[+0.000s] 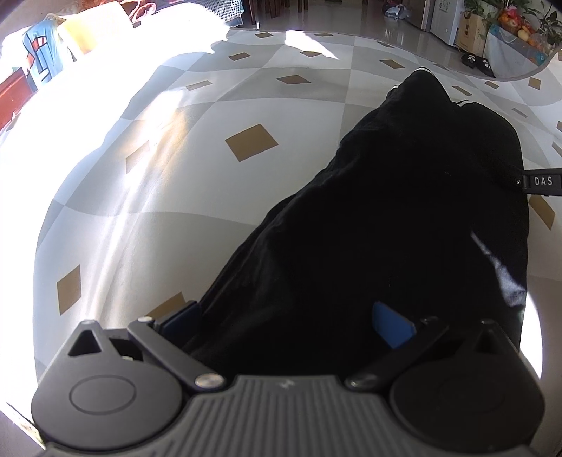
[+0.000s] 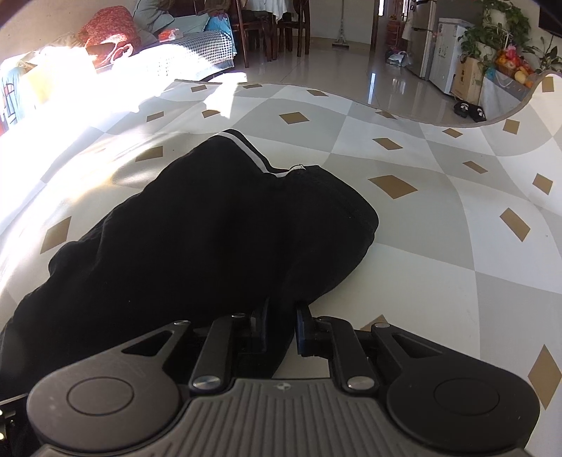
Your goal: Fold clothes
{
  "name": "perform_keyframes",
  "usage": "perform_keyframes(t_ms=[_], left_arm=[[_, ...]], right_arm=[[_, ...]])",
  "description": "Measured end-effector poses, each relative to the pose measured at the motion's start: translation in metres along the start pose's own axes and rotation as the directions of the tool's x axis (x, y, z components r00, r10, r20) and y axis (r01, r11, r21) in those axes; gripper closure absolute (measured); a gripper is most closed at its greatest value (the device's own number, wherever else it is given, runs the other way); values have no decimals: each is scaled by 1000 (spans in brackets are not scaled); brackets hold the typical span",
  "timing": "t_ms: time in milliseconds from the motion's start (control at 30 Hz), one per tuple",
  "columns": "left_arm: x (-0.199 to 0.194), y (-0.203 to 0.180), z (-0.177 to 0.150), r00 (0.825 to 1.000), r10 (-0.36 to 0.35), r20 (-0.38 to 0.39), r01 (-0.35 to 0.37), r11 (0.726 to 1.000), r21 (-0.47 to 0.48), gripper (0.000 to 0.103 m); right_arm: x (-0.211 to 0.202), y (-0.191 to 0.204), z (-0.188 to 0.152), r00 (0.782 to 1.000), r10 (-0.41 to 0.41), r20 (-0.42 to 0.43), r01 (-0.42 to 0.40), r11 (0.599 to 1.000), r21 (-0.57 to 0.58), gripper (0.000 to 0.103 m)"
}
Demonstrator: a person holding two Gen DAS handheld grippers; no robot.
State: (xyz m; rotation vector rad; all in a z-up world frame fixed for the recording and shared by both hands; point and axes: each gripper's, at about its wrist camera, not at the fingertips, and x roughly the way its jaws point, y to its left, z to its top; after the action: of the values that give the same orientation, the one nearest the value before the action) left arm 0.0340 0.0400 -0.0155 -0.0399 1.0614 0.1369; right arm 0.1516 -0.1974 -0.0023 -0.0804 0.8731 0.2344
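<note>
right gripper point(image 2: 281, 327) pinching the black garment point(image 2: 217, 225), left gripper point(image 1: 291, 323) spread wide around it; keep the edges level.

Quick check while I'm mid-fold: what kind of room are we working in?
Most likely a home living room. The black garment lies on a patterned floor mat, with a blanket-covered sofa, wooden dining chairs and potted plants beyond it.

Black garment point(image 2: 210, 228) on a checked mat point(image 2: 439, 246)
White trim edges the garment; the mat's white-and-grey checks carry tan diamonds.
</note>
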Motion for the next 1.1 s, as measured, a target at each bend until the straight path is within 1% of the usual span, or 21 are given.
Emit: perform_keyframes(t_ms=[33, 100, 133, 200, 300, 367, 400, 500, 567, 633, 667, 700, 733, 767, 800, 833, 867, 1033, 1100], left_arm=[[0, -1, 1, 1000, -2, -2, 2, 1000, 4, 0], [0, -2, 4, 1000, -7, -5, 7, 1000, 11, 1], [-4, 0, 4, 1000, 3, 6, -3, 1000, 19, 2], [-11, 3, 3, 999, 24, 29, -25, 999, 34, 2], [-17, 11, 1, 999, 42, 26, -43, 999, 16, 3], [-20, 17, -1, 998, 55, 23, -55, 998, 4, 9], [-22, 19, -2, 998, 61, 22, -61, 998, -2, 10], [-24, 17, -8, 993, 110, 35, -112, 993, 32, 21], [-24, 13, -12, 993, 109, 32, -111, 992, 53, 23], [-22, 8, -15, 995, 101, 17, -102, 992, 76, 23], [-22, 4, -17, 993, 111, 30, -113, 989, 99, 24], [-22, 0, -19, 992, 121, 44, -125, 985, 121, 24], [-23, -4, -20, 991, 124, 55, -131, 980, 147, 28], [-24, -9, -21, 990, 127, 66, -136, 976, 172, 34], [-24, -13, -23, 989, 129, 76, -142, 970, 197, 37], [-25, -18, -24, 987, 133, 87, -149, 964, 219, 42], [-26, -22, -26, 986, 137, 98, -157, 958, 241, 45], [-27, -25, -26, 989, 115, 94, -135, 961, 241, 58], [-27, -28, -28, 989, 112, 100, -134, 959, 250, 60]], right_arm=[[-1, -6, 0, 1000, 22, 2, -22, 999, 32, 88], [-4, -15, -1, 999, 49, -2, -49, 994, 93, 75], [-7, -19, 0, 998, 57, 1, -56, 992, 115, 67], [-15, -26, 1, 997, 76, 16, -77, 984, 158, 66], [-31, -32, 4, 989, 134, 69, -145, 969, 198, 66], [-38, -31, 4, 976, 200, 83, -213, 955, 208, 66], [-40, -31, 4, 969, 233, 80, -245, 944, 219, 66], [-37, -28, -1, 947, 318, 53, -321, 911, 260, 66], [-33, -26, -4, 933, 359, 31, -353, 893, 279, 66], [-26, -26, -10, 927, 375, -16, -352, 883, 310, 66], [-22, -26, -12, 929, 366, -48, -332, 886, 323, 67], [-18, -29, -15, 932, 357, -66, -315, 886, 341, 71], [-15, -32, -18, 933, 352, -74, -304, 881, 362, 78], [-13, -35, -20, 932, 355, -77, -301, 873, 384, 78], [-12, -39, -20, 929, 362, -76, -303, 862, 407, 79], [-11, -40, -21, 928, 364, -76, -302, 858, 416, 81], [-10, -41, -21, 929, 362, -76, -300, 858, 417, 83], [-8, -42, -22, 935, 344, -83, -282, 866, 413, 93], [-7, -45, -23, 936, 341, -84, -275, 861, 428, 98]])
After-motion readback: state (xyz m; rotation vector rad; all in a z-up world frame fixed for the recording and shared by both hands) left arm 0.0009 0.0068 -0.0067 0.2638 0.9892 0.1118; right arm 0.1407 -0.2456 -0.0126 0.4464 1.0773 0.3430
